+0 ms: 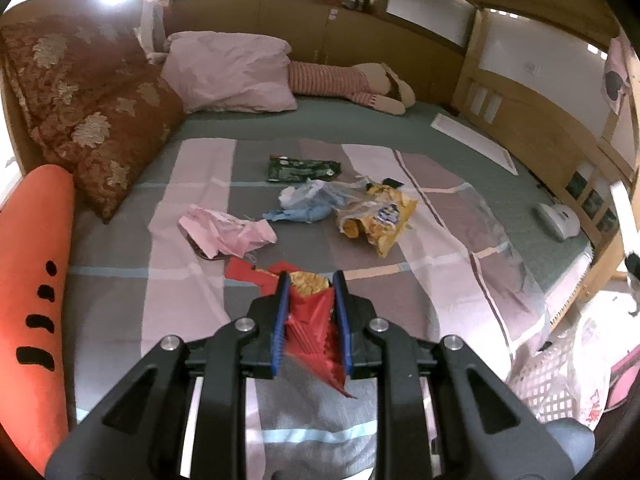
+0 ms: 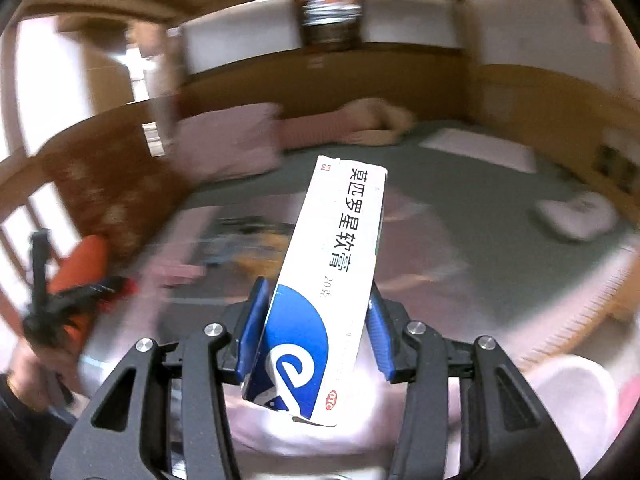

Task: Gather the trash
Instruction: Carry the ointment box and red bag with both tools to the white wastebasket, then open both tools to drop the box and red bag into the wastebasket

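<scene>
1. Left tongs (image 1: 310, 280) pinch a crumpled red wrapper (image 1: 316, 320) just above the bed (image 1: 460, 152).
2. Right tongs (image 2: 316, 296) clamp a white-and-blue ointment box (image 2: 320, 280), held aloft.
3. Behind the box, the bed's litter blurs.

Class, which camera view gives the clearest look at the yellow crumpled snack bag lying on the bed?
The left wrist view: the yellow crumpled snack bag lies sharp and unobstructed on the bed. The right wrist view shows only a motion-blurred yellowish smear.

left gripper (image 1: 310, 284) clamped on wrapper (image 1: 316, 320), right gripper (image 2: 316, 296) clamped on box (image 2: 324, 280)
</scene>
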Action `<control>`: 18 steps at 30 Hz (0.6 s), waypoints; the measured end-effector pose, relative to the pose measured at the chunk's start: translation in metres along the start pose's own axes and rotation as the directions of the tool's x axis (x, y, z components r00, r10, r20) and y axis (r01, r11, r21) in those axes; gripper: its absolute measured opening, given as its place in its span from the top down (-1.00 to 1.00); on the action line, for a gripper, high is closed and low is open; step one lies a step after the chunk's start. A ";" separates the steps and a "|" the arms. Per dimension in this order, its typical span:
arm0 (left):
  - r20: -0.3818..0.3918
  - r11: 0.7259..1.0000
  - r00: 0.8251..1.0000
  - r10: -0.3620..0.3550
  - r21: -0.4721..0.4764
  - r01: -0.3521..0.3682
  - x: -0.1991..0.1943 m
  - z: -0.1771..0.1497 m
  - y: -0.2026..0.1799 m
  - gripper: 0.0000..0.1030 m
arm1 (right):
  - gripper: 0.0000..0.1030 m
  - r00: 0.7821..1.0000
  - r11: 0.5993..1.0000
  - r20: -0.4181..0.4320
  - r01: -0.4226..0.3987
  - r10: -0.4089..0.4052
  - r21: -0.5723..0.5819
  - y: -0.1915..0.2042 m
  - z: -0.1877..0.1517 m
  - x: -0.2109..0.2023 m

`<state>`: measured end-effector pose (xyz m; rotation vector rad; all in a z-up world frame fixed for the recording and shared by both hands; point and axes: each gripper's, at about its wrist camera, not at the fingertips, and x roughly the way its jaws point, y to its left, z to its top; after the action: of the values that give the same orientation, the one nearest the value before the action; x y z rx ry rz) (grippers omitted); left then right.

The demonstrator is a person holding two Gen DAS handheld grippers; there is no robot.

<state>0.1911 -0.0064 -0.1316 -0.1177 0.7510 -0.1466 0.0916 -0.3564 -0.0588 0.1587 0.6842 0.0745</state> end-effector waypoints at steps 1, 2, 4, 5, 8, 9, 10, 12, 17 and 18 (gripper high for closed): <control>0.002 1.000 1.000 -0.008 0.007 0.008 0.000 0.000 -0.001 0.57 | 0.10 0.998 0.998 -0.001 0.062 -0.062 0.018 -0.025 -0.010 -0.015; 0.005 1.000 1.000 -0.014 0.022 0.014 0.000 0.000 -0.006 0.57 | 0.10 0.994 0.993 -0.005 0.109 -0.109 0.039 -0.046 -0.020 -0.025; 0.007 0.998 0.999 -0.038 0.050 0.037 0.000 -0.001 -0.016 0.57 | 0.09 0.982 0.976 -0.039 0.189 -0.186 0.111 -0.092 -0.046 -0.043; 0.008 0.996 0.999 -0.051 0.069 0.050 -0.001 -0.002 -0.023 0.58 | 0.09 0.975 0.965 -0.063 0.219 -0.212 0.141 -0.111 -0.059 -0.046; -0.020 0.983 0.992 -0.122 0.139 0.124 0.001 -0.004 -0.056 0.58 | -0.36 0.949 0.936 -0.181 0.292 -0.259 0.195 -0.159 -0.104 -0.040; -0.037 0.972 0.987 -0.155 0.170 0.159 0.001 -0.006 -0.075 0.58 | -0.42 0.934 0.924 -0.223 0.324 -0.278 0.204 -0.171 -0.117 -0.035; -0.069 0.957 0.978 -0.197 0.204 0.208 0.001 -0.010 -0.098 0.58 | -0.42 0.916 0.902 -0.256 0.367 -0.308 0.226 -0.183 -0.130 -0.034; -0.145 0.908 0.941 -0.307 0.250 0.335 -0.001 -0.019 -0.151 0.58 | -0.42 0.917 0.875 -0.244 0.382 -0.317 0.299 -0.198 -0.140 -0.046; -0.283 0.732 0.826 -0.488 0.383 0.564 -0.024 -0.046 -0.298 0.57 | -0.62 0.925 0.814 -0.027 0.348 -0.379 0.465 -0.225 -0.121 -0.116; -0.319 0.686 0.797 -0.512 0.406 0.604 -0.029 -0.054 -0.332 0.57 | -0.63 0.924 0.815 0.002 0.337 -0.383 0.472 -0.224 -0.114 -0.126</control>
<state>0.1029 -0.3312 -0.0991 0.1622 0.8196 -0.9537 -0.0747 -0.5789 -0.1053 0.4892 0.6144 -0.4693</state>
